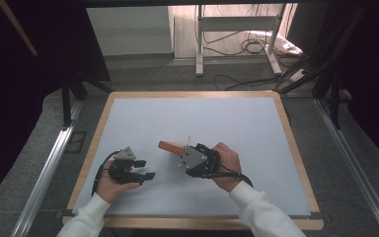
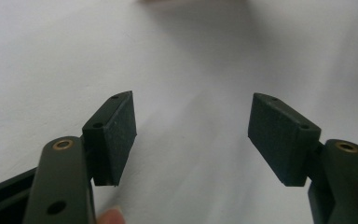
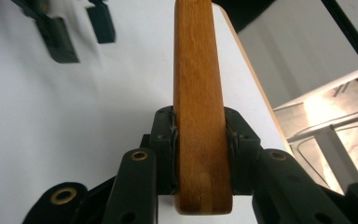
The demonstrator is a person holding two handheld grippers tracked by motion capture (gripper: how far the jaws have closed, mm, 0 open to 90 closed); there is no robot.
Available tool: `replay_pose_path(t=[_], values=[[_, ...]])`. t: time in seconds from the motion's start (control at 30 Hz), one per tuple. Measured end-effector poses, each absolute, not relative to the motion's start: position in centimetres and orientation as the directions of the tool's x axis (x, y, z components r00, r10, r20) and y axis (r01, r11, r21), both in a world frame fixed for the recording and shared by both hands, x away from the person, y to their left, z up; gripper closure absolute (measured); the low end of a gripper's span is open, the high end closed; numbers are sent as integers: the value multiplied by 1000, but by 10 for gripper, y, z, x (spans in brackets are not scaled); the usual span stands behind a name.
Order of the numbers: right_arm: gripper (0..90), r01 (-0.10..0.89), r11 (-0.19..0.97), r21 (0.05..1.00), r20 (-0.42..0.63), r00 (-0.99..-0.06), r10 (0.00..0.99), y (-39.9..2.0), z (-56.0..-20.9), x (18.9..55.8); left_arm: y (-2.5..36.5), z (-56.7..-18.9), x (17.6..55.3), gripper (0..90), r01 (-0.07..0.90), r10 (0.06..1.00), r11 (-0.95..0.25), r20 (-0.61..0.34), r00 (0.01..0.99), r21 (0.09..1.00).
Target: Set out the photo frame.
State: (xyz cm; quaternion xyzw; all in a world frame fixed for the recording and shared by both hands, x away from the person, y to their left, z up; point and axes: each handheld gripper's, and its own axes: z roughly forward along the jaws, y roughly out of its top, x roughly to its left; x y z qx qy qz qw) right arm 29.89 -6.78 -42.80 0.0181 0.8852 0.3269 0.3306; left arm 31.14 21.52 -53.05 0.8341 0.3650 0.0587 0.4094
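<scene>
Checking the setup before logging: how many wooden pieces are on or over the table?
1. The wooden piece is clamped between the jaws of the right tool, held near the middle of the table. The left tool is open and holds nothing.

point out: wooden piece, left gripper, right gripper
wooden piece [image 3: 199, 93]: right gripper view, its flat face above the jaws
left gripper [image 2: 192, 135]: left gripper view, gap between its open pads
right gripper [image 1: 183, 154]: high view, jaw tips at the wood
</scene>
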Motion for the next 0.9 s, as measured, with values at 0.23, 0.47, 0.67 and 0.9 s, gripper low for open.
replay_pose_path(t=[0.23,0.47,0.67,0.9], values=[[695,-200,752,628,-539,-809,235,-78,-419,282,215,-531,312,320,563,658,-401,-200,726,723],[693,-186,718,670,-489,-839,239,-87,-414,273,214,-531,312,320,563,659,-401,-200,725,723],[691,-171,708,685,-460,-855,239,-89,-415,280,215,-531,312,320,562,659,-402,-197,726,723],[682,-166,717,677,-478,-840,256,-84,-413,291,215,-531,311,319,563,661,-396,-201,723,726]])
